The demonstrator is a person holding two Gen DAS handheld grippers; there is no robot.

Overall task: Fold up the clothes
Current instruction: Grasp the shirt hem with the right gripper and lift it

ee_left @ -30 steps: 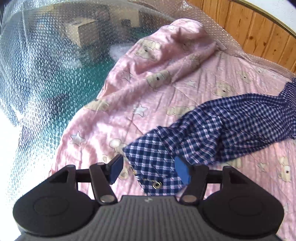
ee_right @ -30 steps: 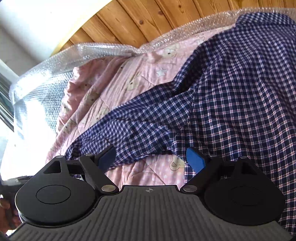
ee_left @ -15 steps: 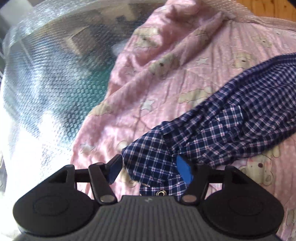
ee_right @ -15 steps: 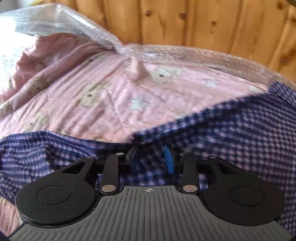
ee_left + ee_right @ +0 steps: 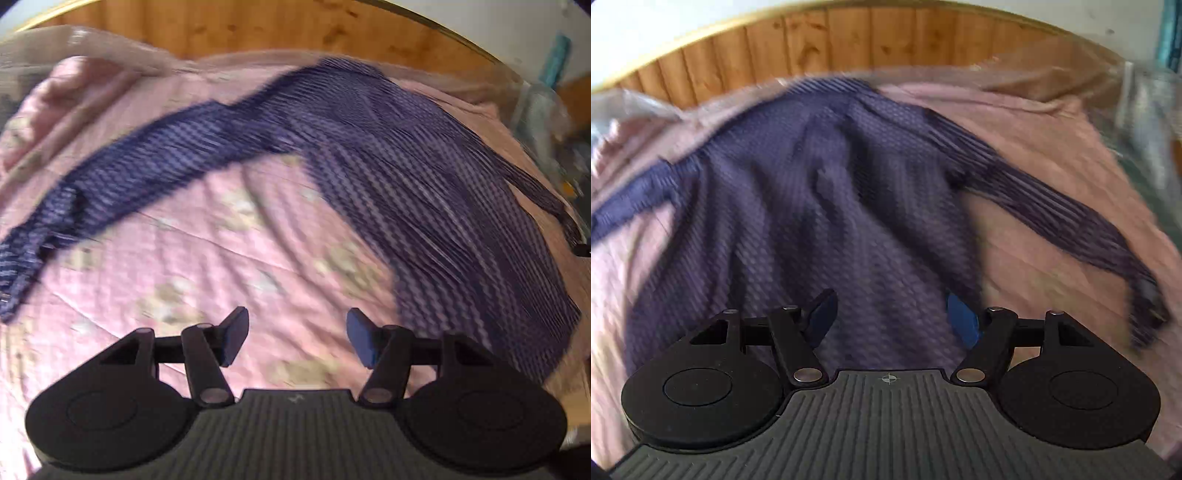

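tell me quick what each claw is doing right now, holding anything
left claw: open, empty, over the pink quilt.
right claw: open, jaws just widened, nothing gripped, above the blue checked shirt.

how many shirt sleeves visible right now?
2. On the plaid shirt, spread over the pink blanket: the left sleeve stretches out toward the left edge, the right sleeve toward the right. Motion blur hides the cuffs' detail.
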